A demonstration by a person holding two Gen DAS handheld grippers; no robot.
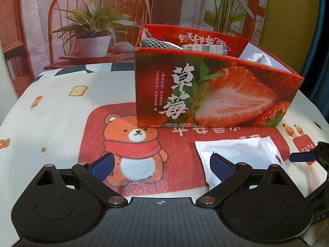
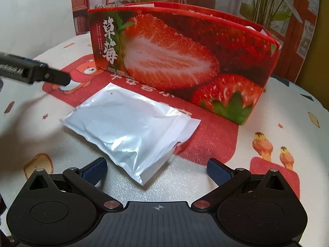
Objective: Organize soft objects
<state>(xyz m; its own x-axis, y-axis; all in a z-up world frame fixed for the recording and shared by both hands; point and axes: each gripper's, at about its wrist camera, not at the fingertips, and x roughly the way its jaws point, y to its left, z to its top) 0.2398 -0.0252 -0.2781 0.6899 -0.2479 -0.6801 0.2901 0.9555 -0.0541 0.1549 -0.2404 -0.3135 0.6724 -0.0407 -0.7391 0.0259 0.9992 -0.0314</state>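
I'm hovering both claws, right [image 2: 157, 169] and left [image 1: 162, 165], spread and empty, over the white pouch [image 2: 131, 127] lying before the strawberry box [image 2: 185, 61]; slick film risks slipping out.

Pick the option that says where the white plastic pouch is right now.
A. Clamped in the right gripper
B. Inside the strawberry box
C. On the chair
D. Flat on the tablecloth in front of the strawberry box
D: the white plastic pouch lies on the tablecloth in front of the strawberry box, and the right gripper is open around its near corner, not shut on it.
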